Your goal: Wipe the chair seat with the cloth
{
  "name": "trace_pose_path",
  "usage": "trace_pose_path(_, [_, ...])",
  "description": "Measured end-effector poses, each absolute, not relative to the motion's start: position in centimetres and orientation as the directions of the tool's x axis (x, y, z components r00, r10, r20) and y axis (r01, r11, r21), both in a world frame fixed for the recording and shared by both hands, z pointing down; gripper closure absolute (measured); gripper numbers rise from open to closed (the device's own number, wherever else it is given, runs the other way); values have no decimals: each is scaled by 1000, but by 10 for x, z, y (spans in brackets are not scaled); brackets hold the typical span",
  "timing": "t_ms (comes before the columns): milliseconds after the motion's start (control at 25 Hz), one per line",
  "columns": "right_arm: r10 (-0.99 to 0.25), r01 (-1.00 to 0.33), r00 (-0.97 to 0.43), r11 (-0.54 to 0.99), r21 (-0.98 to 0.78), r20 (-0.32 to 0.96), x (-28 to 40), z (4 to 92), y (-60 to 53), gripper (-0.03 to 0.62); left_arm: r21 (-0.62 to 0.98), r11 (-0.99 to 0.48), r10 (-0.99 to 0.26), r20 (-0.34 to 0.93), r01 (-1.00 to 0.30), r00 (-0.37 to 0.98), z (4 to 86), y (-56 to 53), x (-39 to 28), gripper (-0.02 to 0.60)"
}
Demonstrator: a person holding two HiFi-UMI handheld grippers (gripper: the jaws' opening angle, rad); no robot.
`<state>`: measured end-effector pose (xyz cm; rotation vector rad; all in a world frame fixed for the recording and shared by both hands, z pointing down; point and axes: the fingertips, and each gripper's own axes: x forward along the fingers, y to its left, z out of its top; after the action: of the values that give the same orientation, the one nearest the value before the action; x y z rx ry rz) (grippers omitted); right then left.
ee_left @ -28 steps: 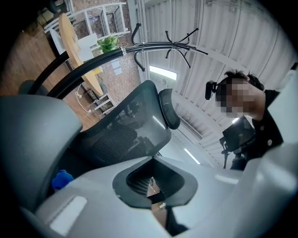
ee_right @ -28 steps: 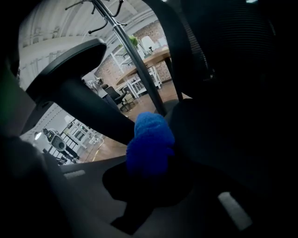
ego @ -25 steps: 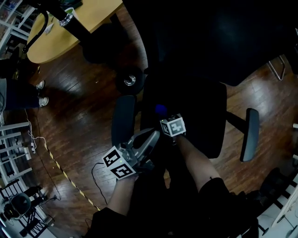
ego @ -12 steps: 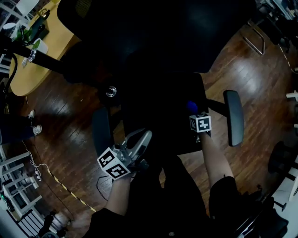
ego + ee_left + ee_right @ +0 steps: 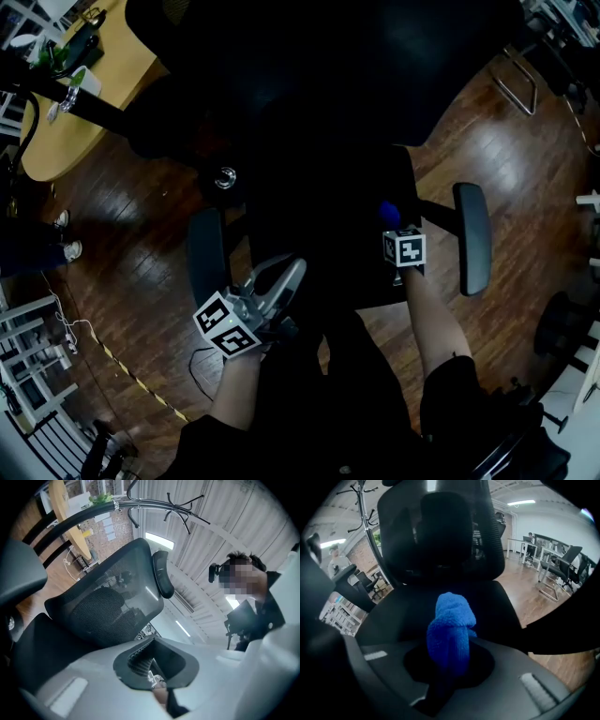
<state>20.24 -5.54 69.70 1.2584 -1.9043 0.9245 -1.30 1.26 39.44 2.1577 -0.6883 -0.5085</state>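
- Now the blue cloth (image 5: 450,634) sits bunched and clenched in the right gripper (image 5: 451,665), at the right edge of the chair seat (image 5: 319,225).
- Left gripper (image 5: 292,274) hangs at the seat's front left corner, its jaws pressed together on nothing.
- An armrest (image 5: 472,239) stands just right of the cloth.
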Motion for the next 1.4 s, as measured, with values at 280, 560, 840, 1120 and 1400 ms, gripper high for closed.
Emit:
trace_pose_path(280, [-292, -749, -584, 554, -363, 757, 35, 683, -27, 557, 784, -514, -687, -132, -349, 715, 388, 20, -43, 589])
trace_pose_path(560, [-95, -556, -746, 633, -539, 659, -96, 671, 36, 557, 783, -480, -741, -122, -395, 660, 386, 33, -72, 589])
trace_pose_path(840, [-34, -494, -753, 688, -531, 657, -111, 680, 72, 557, 779, -466, -765, -117, -419, 634, 390, 42, -84, 589])
trace_pose_path(1120, [-141, -635, -662, 629, -449, 736, -31, 698, 54, 559, 779, -494, -727, -127, -387, 675, 389, 45, -62, 589])
trace_pose_path(1400, [-288, -836, -482, 433, -337, 827, 118, 710, 36, 558, 780, -541, -650, -150, -315, 745, 384, 29, -20, 589])
